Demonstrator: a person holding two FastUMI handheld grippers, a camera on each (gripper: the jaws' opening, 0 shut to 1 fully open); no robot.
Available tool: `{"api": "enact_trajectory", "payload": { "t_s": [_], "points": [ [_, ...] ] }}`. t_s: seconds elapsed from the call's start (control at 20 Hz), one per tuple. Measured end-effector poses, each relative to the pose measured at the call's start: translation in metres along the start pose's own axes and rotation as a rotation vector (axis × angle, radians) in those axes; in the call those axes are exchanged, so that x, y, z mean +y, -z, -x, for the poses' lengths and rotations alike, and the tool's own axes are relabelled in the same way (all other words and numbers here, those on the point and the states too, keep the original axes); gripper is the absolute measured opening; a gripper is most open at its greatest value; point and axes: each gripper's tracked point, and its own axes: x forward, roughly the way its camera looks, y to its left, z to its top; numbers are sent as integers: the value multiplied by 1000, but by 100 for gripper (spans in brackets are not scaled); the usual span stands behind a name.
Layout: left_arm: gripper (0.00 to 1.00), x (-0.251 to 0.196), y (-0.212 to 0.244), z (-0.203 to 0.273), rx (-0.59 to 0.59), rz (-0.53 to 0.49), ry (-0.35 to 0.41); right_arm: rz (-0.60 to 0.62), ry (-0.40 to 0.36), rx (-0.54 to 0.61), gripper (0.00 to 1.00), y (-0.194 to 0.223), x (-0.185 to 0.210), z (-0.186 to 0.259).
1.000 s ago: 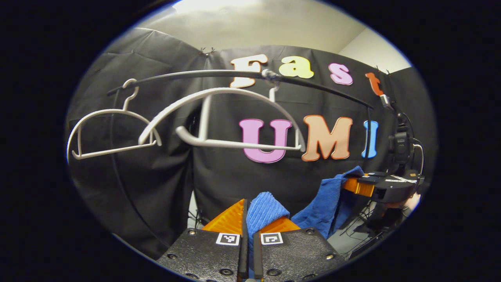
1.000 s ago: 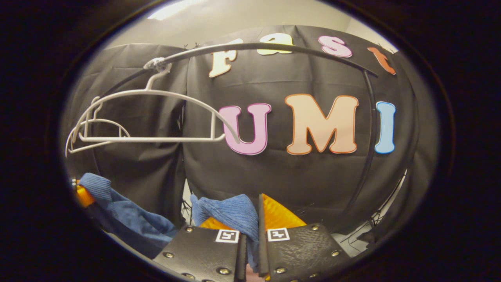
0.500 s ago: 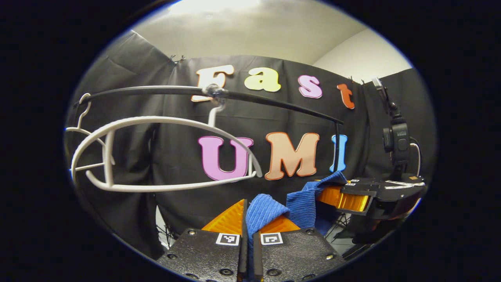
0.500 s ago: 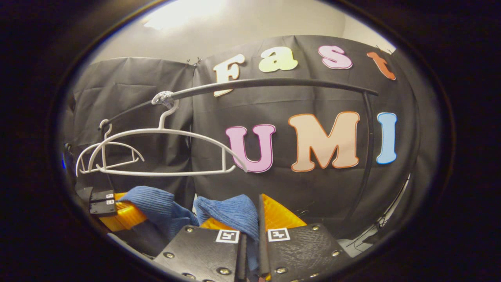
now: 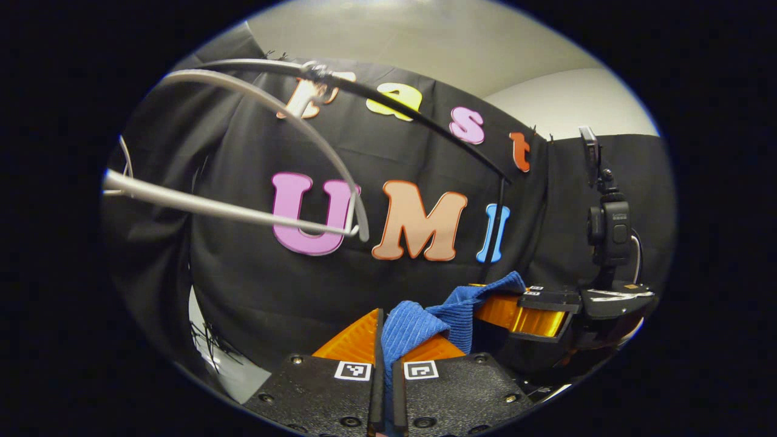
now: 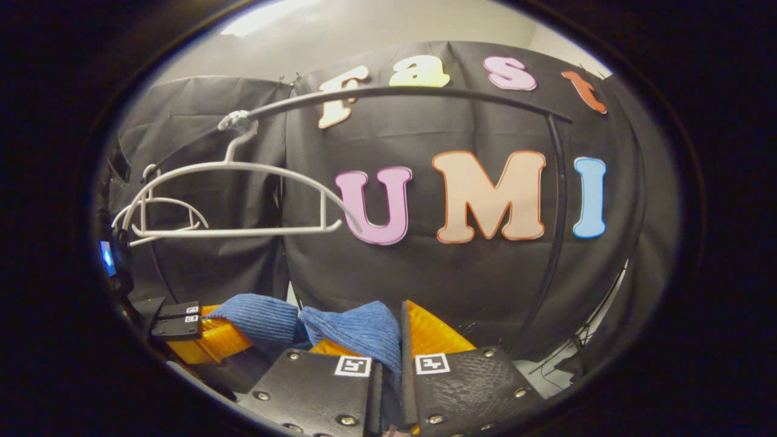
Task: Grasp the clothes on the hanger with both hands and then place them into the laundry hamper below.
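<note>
The blue garment [image 5: 419,325] is hanging off the white hanger [image 6: 243,200], bunched between both grippers at 6 o'clock. The left gripper [image 5: 385,340] and right gripper [image 6: 394,343] are each clenching a fold. Lowering into the hamper is remaining.

Left gripper view. Left gripper [image 5: 385,331] at bottom centre, jaws closed on a fold of the blue ribbed garment [image 5: 408,328], which bulges up between them. The cloth runs right and slightly up to the right gripper [image 5: 527,306], which also pinches it; the two grippers sit near each other. A camera on a mount [image 5: 609,227] rises above the right gripper. White hanger [image 5: 267,159], bare, hangs from the black rail [image 5: 419,118] at upper left.
</note>
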Motion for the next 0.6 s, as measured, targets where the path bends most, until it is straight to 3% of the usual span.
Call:
{"api": "enact_trajectory", "payload": {
  "t_s": [0.35, 0.6],
  "points": [
    [6, 48, 75, -5, 134, 32, -82, -60, 10, 122, 13, 79, -6, -15],
    [6, 50, 117, -18, 221, 5, -101, -40, 29, 218, 13, 136, -11, -17]
  ]
}}
